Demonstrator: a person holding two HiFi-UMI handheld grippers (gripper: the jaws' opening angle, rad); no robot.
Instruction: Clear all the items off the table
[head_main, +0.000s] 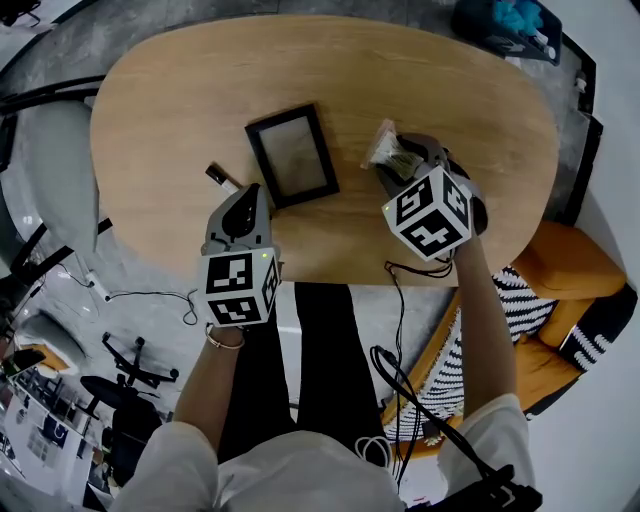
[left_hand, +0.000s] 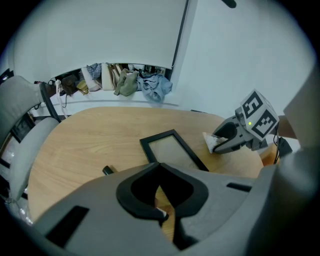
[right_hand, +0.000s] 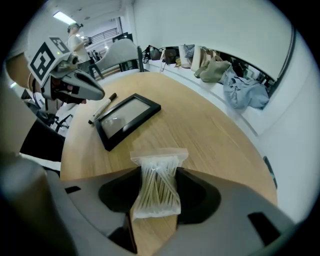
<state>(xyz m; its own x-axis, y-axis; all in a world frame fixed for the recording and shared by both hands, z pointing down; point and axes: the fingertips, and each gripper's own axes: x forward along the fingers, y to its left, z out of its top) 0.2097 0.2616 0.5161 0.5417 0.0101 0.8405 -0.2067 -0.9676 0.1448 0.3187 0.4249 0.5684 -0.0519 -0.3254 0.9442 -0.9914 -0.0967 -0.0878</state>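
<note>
In the head view we are seeing the bag of cotton swabs (head_main: 382, 145) lying on the worktop (head_main: 180, 90), right of the picture frame (head_main: 292, 155), under the right hand-held gripper (head_main: 400, 165). In the left gripper view the left hand-held gripper (left_hand: 160, 167) is hanging above the near edge, jaws together on nothing. In the right gripper view the jaws are pinching the bag's middle; we are judging it light, soft and slippery, best taken across the packed sticks.

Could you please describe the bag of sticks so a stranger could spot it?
On the oval wooden table, look right of the black picture frame. Pinched in the right gripper is a clear zip bag of pale sticks, the only soft packet there.
</note>
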